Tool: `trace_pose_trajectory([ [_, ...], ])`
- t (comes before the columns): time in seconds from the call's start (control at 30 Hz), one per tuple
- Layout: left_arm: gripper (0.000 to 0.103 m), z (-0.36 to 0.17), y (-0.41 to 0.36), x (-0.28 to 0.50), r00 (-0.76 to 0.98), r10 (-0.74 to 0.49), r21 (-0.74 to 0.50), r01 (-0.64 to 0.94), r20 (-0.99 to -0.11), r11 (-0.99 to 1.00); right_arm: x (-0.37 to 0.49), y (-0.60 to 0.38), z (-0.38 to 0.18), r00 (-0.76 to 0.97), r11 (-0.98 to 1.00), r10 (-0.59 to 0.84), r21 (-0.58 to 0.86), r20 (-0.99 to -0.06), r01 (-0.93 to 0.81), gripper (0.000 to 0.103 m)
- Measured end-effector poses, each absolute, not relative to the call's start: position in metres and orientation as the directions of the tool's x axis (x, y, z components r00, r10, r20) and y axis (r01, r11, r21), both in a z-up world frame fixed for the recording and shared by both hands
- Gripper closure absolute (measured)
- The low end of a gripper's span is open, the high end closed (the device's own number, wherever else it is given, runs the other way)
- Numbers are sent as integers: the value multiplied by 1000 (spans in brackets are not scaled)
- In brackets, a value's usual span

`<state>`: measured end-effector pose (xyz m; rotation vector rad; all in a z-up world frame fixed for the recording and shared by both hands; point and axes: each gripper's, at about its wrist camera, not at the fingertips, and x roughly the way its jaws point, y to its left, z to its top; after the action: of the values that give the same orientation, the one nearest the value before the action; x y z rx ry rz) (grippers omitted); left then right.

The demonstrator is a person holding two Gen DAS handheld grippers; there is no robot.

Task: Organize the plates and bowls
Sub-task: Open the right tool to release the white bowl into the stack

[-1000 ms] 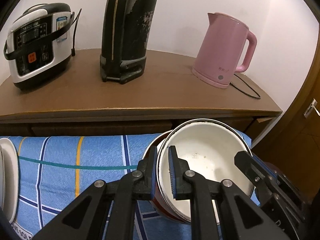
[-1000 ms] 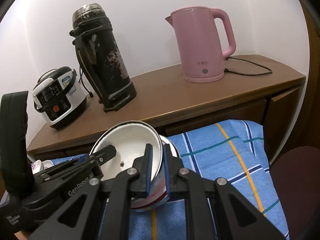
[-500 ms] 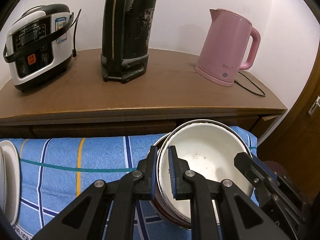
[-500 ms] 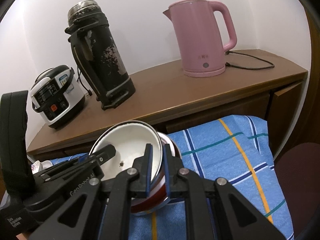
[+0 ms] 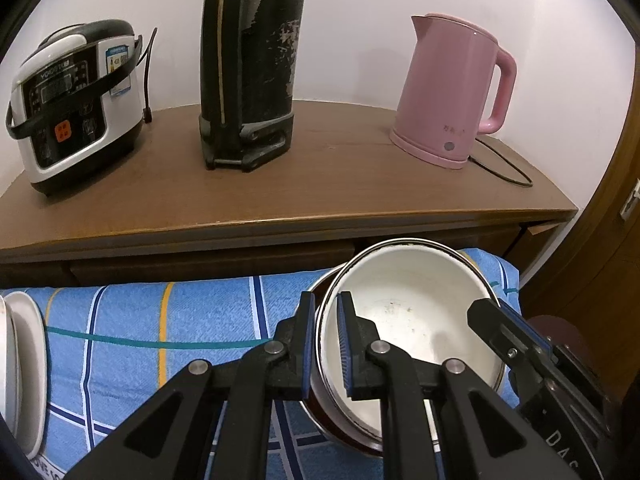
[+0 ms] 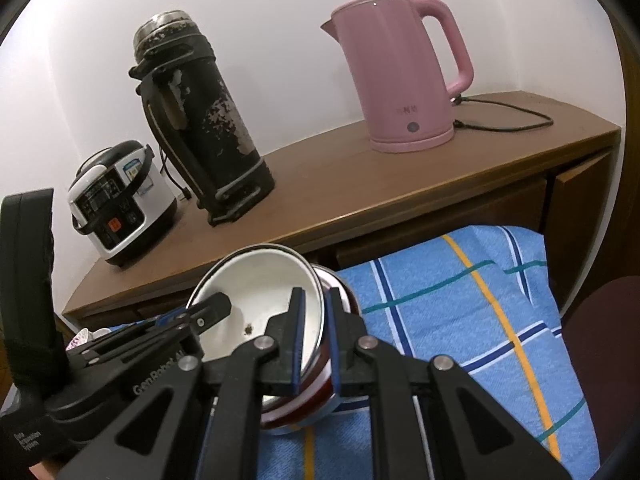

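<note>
Enamel bowl point(image 5: 404, 320), white inside, red outside, tilted above blue checked cloth point(image 5: 140, 320) | left gripper point(image 5: 323, 344) pinches rim at nine o'clock, right gripper point(image 6: 314, 344) at three | step: two-handed carry | next: level descent toward plates point(image 5: 24, 372), likely.

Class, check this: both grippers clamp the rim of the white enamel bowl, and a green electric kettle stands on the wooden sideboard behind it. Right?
Not quite. The electric kettle is pink, not green, as the right wrist view shows. The rest holds: both grippers clamp the white enamel bowl.
</note>
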<state>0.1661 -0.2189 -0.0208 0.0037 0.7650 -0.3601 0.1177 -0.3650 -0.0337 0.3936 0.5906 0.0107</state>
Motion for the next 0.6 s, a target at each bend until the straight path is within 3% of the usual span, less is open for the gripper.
trace_pose_trajectory([
  [0.17, 87, -18, -215, 168, 649, -344, -159, 327, -679, 932, 117, -367, -35, 836, 919, 132, 381, -532, 97, 90],
  [0.23, 82, -15, -212, 168, 661, -340, -161, 317, -669, 935, 118, -368, -37, 836, 919, 134, 383, -532, 96, 90],
  [0.3, 67, -13, -209, 168, 678, -322, -148, 304, -661, 941, 117, -368, -37, 837, 919, 134, 383, -530, 95, 89],
  [0.33, 65, -13, -208, 168, 682, -319, -147, 299, -658, 943, 117, -367, -36, 838, 921, 132, 379, -530, 94, 90],
  [0.53, 63, -8, -199, 167, 701, -324, -171, 281, -635, 944, 114, -374, -36, 851, 902, 156, 423, -502, 85, 89],
  [0.6, 50, -8, -196, 166, 715, -310, -165, 267, -627, 950, 109, -380, -33, 870, 897, 138, 432, -473, 92, 84],
])
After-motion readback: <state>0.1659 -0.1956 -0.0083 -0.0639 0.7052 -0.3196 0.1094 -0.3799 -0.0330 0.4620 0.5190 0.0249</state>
